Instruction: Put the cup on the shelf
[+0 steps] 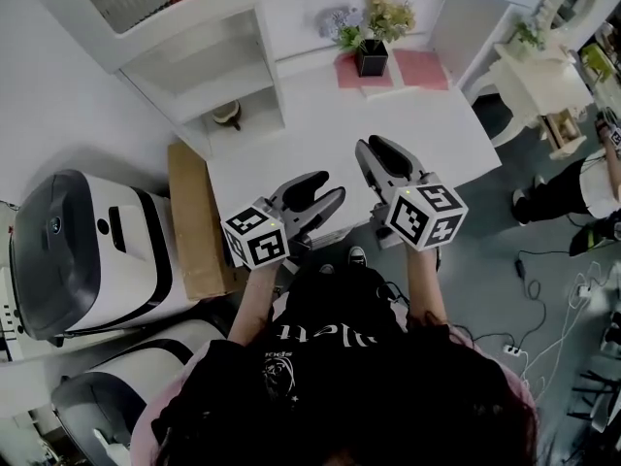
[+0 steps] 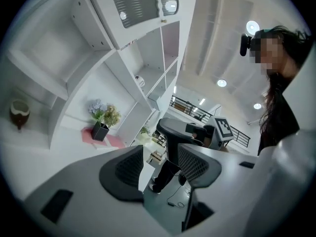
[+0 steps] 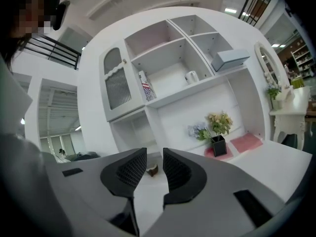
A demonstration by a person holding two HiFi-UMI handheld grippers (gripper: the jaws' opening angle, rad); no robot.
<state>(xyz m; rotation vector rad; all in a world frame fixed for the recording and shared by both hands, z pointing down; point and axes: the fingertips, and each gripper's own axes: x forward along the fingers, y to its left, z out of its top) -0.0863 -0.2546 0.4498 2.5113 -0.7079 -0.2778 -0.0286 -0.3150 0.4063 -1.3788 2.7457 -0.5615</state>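
A: So the left hand-held gripper [image 1: 330,188] and the right hand-held gripper [image 1: 375,149] both hang with jaws apart, holding nothing?

B: Yes, likely because the cup [image 1: 228,115] already sits in the shelf's [image 1: 194,62] low compartment, beyond the surface [image 1: 388,124].

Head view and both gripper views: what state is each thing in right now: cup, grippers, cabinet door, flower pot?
cup: looks upright, standing in a low open compartment of the shelf, not held.
left gripper: jaws apart, nothing between them.
right gripper: jaws apart, empty; the cup shows far beyond the gap.
cabinet door: closed.
flower pot: upright on the table.
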